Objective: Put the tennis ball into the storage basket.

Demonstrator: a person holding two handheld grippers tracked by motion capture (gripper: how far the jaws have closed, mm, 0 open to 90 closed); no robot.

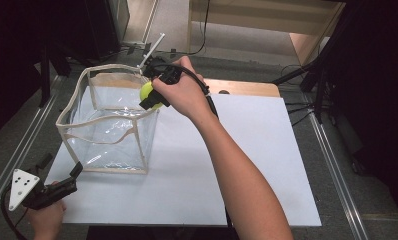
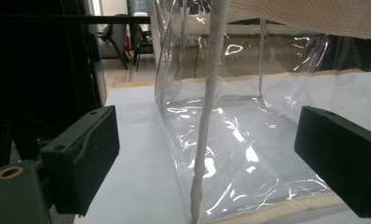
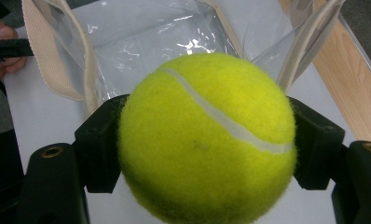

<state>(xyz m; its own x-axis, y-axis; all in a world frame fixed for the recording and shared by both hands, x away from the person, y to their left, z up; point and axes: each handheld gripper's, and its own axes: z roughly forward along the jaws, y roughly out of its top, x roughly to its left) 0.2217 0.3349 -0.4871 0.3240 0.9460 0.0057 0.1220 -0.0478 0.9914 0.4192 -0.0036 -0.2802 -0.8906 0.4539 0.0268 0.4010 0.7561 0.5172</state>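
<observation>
The white worktop (image 1: 247, 165) carries a clear plastic bag (image 1: 107, 135) with cream edges, standing open. The right tongs (image 1: 152, 97) squeeze a yellow tennis ball (image 3: 207, 140) tight and hold it up over the bag's far right corner. The left tongs (image 2: 207, 154) are spread wide with nothing in them, low by the bag's near left corner.
</observation>
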